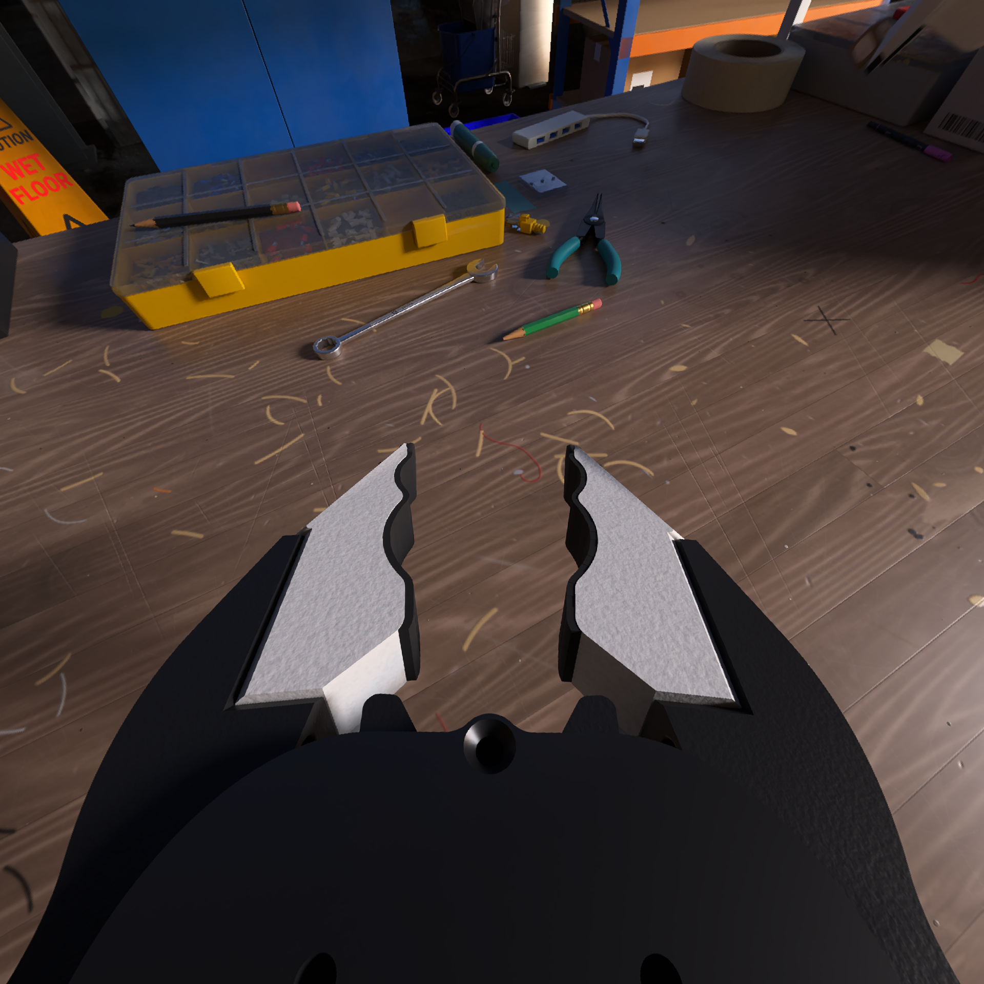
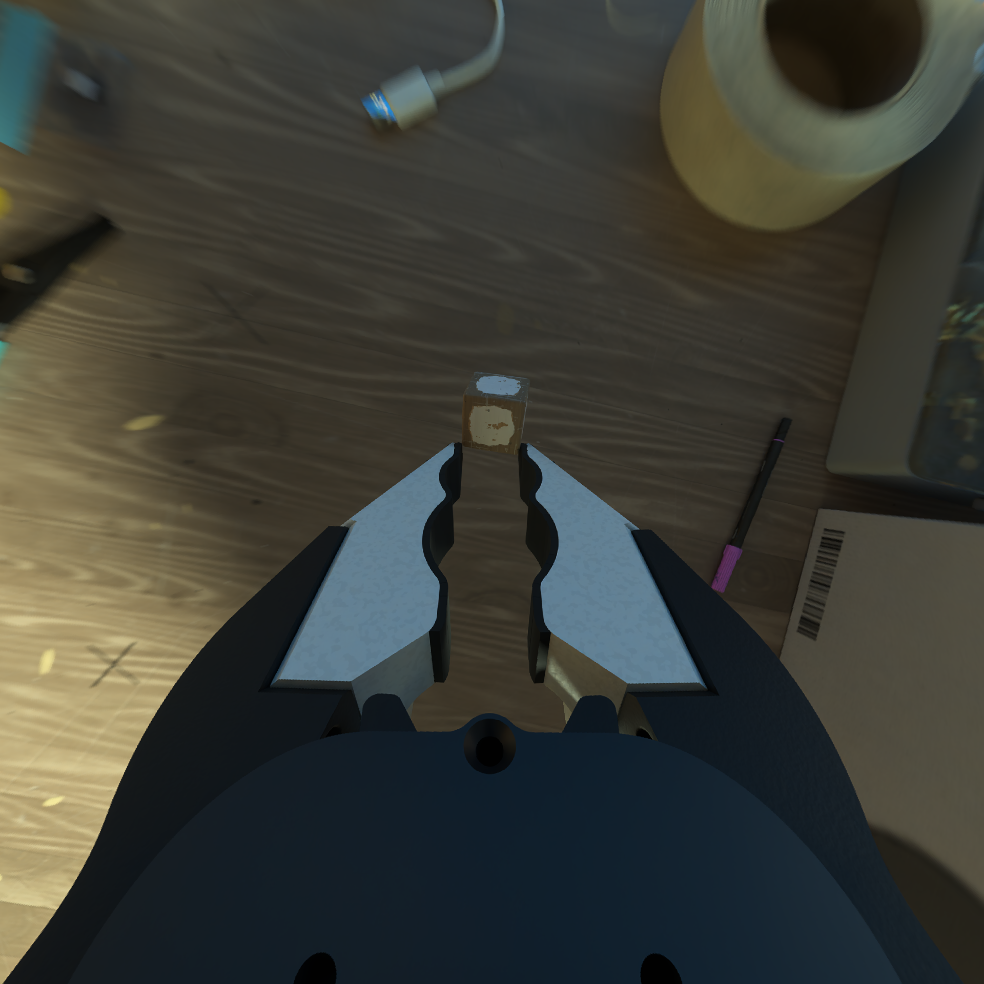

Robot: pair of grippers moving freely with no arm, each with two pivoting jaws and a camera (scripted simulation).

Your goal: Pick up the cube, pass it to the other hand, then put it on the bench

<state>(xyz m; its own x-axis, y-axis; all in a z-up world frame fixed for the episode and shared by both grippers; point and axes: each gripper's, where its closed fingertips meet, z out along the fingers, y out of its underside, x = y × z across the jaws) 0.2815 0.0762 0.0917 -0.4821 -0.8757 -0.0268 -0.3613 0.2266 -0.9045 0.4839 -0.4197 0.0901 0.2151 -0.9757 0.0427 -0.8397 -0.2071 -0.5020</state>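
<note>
The cube [image 2: 493, 416] is a small brown wooden block with worn white patches on its faces. It sits at the very tips of my right gripper [image 2: 490, 448], whose jaws stand narrow and pinch its near lower edge. The cube is sharp while the wooden bench [image 2: 319, 239] below it is blurred. My left gripper [image 1: 490, 452] is open and empty, a little above the bench [image 1: 745, 426]. The cube does not show in the left wrist view.
A yellow parts box [image 1: 309, 234], a wrench [image 1: 404, 309], teal pliers [image 1: 588, 245], a green pencil [image 1: 554, 318] and a USB hub [image 1: 551, 129] lie ahead of the left gripper. A tape roll [image 2: 809, 106], a USB plug [image 2: 404, 104], a pink-capped pen [image 2: 751, 506] and boxes [image 2: 894, 612] surround the right gripper.
</note>
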